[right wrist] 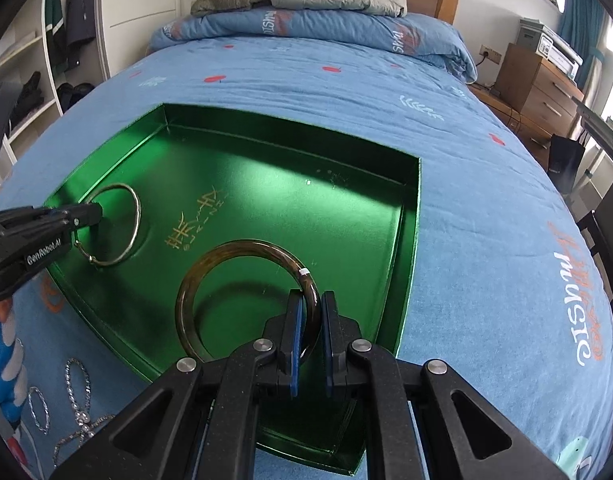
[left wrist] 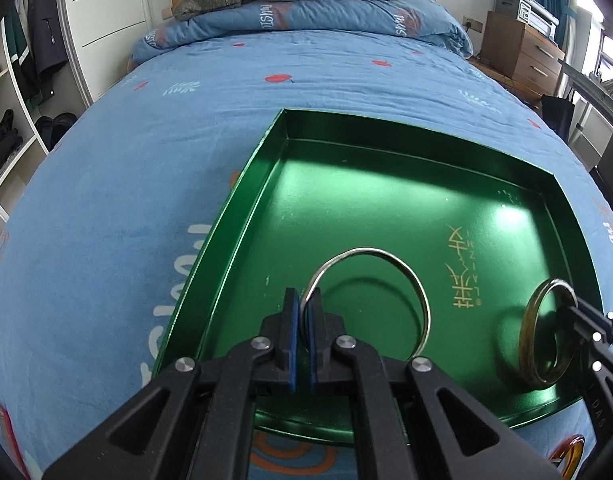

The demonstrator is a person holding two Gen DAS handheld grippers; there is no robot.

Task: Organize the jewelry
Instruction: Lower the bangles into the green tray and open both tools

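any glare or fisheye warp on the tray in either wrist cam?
Left wrist: bright glare band across the green tray, silver bangle casts a soft shadow, tray edges bow. Right wrist: same sheen on the tray floor, brown bangle sharp, dark vignette in the corners.

the left gripper (right wrist: 94, 214) reads "genrobot.ai" in white on its side. the bedsheet (right wrist: 486, 200) right of the green tray (right wrist: 410, 216) reads "music" in white. gold characters inside the tray are too stylised to read.
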